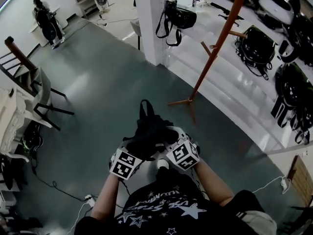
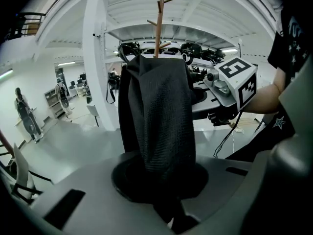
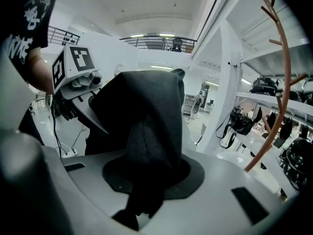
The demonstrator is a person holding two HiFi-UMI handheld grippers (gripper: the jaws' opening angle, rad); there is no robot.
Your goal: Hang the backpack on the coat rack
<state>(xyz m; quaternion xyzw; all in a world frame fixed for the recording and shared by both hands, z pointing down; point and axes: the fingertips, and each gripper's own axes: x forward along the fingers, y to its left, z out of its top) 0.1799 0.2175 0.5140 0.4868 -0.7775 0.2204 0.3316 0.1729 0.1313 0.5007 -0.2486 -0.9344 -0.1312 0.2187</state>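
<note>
Both are clamped on the black backpack (image 1: 148, 131): the left gripper (image 1: 134, 153) pinches its fabric on one side and the right gripper (image 1: 168, 145) on the other, so the bag hangs between them just in front of the person, above the grey-green floor (image 1: 107, 82). Ahead and to the right stands the brown coat rack (image 1: 215, 47), well apart from the bag, its feet by the edge of the pale strip. There's a white pillar (image 1: 149, 18) to its left, a broad stretch of floor opens ahead, and chairs (image 1: 43, 96) line the left edge.

The right hand-held gripper (image 3: 139, 212) grips bunched black backpack (image 3: 146, 121) fabric between its jaws; a brown coat rack (image 3: 282, 77) stands ahead, to its right.
</note>
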